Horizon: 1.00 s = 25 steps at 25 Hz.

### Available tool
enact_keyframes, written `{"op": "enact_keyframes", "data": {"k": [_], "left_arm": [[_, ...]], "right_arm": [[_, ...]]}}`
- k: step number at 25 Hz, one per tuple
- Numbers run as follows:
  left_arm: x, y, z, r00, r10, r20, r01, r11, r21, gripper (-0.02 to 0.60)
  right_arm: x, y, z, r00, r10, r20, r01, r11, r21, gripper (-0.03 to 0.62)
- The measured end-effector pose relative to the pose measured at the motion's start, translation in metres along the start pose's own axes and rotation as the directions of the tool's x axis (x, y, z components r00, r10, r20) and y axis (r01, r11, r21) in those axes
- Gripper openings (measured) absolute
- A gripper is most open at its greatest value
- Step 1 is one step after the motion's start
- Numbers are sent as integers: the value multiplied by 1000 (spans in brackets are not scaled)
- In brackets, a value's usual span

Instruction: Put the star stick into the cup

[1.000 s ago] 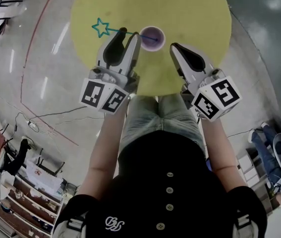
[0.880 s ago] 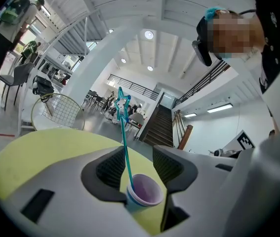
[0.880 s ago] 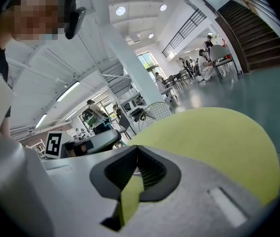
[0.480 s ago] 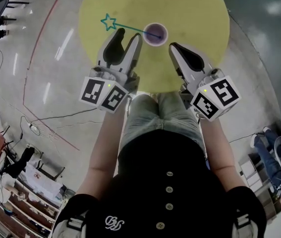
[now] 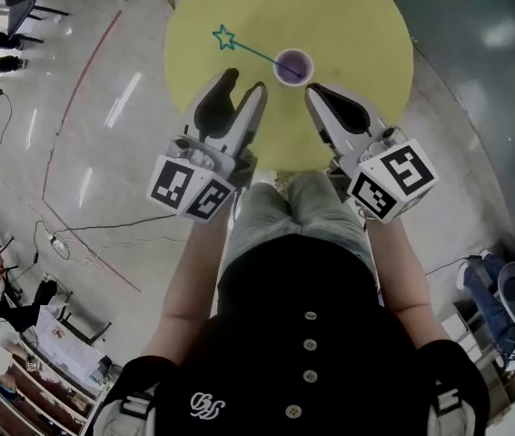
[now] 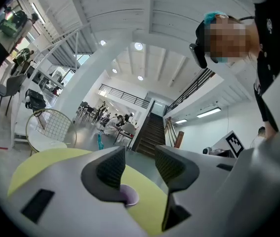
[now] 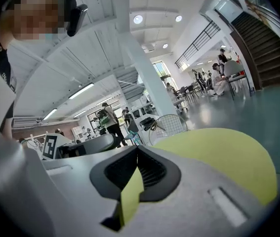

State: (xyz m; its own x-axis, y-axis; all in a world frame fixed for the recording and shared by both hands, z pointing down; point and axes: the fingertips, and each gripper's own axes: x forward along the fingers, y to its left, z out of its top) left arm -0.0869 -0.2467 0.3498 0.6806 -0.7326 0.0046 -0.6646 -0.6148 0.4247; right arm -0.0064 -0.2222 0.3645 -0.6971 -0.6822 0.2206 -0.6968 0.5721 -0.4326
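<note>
The purple cup (image 5: 293, 65) stands near the middle of the round yellow table (image 5: 366, 25). The teal star stick (image 5: 250, 50) has its lower end in the cup and leans out to the left, with its star (image 5: 224, 36) over the table. My left gripper (image 5: 242, 83) hangs just short of the cup and stick, open and empty. In the left gripper view the cup (image 6: 129, 196) shows low between the spread jaws of that gripper (image 6: 140, 165). My right gripper (image 5: 315, 91) is to the right of the cup, shut with nothing in it; its pads meet (image 7: 137, 153).
The person's legs and torso fill the lower part of the head view. Grey floor with a red line (image 5: 75, 89) and cables lies left of the table. A wire chair (image 6: 51, 127) and seated people stand far off in the hall.
My left gripper opened and let go of the stick, then drew back toward the body. The stick now stays in the cup by itself. The right gripper kept its place.
</note>
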Motion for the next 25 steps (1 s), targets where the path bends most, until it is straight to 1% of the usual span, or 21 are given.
{"op": "enact_keyframes", "data": {"k": [4, 7, 11, 13, 16, 21, 25], "left_arm": [[-7, -9, 2, 999, -29, -14, 29, 1000, -8, 192], [-12, -20, 5, 998, -65, -22, 65, 998, -6, 183], [-19, -37, 16, 994, -111, 6, 111, 994, 12, 107], [-22, -44, 19, 992, -124, 13, 124, 992, 19, 82], [-24, -53, 16, 990, -141, -9, 141, 990, 20, 51], [-28, -62, 7, 987, -153, -52, 154, 988, 9, 31], [-29, -65, 4, 986, -157, -64, 156, 988, -18, 26]], "right_arm": [[-3, 11, 7, 1000, 4, -5, -4, 999, -33, 3], [-5, 19, 9, 1000, 9, -10, -10, 999, -54, 3], [-8, 29, 12, 1000, 23, -12, -24, 996, -87, 3], [-11, 34, 13, 1000, 29, -12, -30, 995, -98, 3], [-14, 39, 13, 999, 32, -13, -33, 994, -105, 3], [-16, 47, 11, 999, 45, -21, -47, 991, -122, 3], [-19, 49, 13, 999, 47, -13, -48, 992, -119, 3]]}}
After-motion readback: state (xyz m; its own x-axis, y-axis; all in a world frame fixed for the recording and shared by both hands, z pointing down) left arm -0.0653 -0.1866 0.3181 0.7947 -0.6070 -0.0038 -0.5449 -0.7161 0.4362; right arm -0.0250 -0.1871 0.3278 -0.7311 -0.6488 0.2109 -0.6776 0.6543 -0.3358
